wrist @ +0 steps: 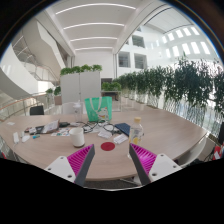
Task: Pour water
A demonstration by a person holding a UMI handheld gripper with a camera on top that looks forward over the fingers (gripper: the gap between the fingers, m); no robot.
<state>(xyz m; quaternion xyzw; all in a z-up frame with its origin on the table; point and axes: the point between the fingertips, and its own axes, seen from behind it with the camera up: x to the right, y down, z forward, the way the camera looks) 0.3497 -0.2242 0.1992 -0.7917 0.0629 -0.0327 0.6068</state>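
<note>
My gripper is open and empty, raised above the near edge of a round wooden table; its magenta pads stand wide apart. Beyond the fingers, a white cup stands left of centre on the table. A small clear bottle with a pale cap stands to the right. A red round coaster lies flat between them, just ahead of the fingers. Nothing is between the fingers.
Papers, a dark device and small items lie across the far side of the table. A green chair stands behind it. A row of plants lines the right side, and a white planter cabinet stands behind.
</note>
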